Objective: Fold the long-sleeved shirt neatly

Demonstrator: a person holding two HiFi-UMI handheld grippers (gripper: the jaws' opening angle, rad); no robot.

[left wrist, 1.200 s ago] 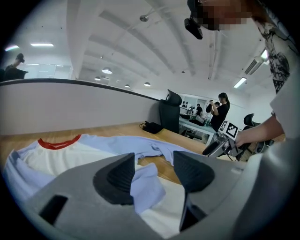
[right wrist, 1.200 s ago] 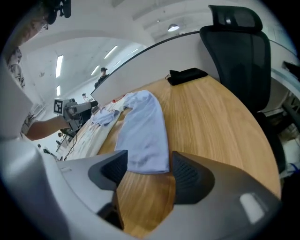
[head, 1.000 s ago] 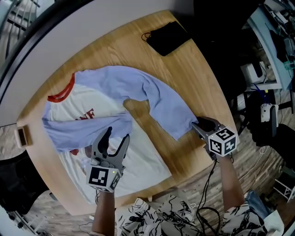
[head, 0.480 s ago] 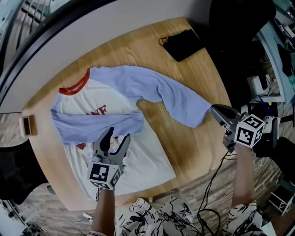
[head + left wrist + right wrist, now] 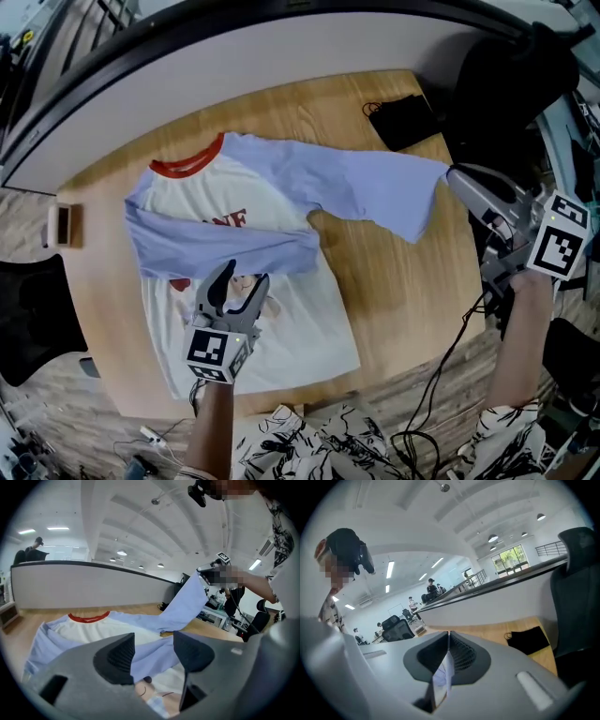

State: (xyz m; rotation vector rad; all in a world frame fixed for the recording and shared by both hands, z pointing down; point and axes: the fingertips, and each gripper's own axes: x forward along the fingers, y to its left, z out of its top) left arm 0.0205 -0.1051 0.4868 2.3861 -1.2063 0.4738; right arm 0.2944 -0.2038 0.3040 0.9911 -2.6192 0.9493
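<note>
L gripper (image 5: 152,649) jaws apart, hovering over shirt (image 5: 89,629) on desk (image 5: 11,632); R gripper (image 5: 204,570) holds sleeve (image 5: 187,603) up near desk's right edge.

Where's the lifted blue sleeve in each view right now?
Head view: blue sleeve centre-right, stretched to the right gripper.
Left gripper view: right of centre, rising up-right.
Right gripper view: only a sliver pinched in the shut jaws.
Shared landmark: the wooden table.
</note>
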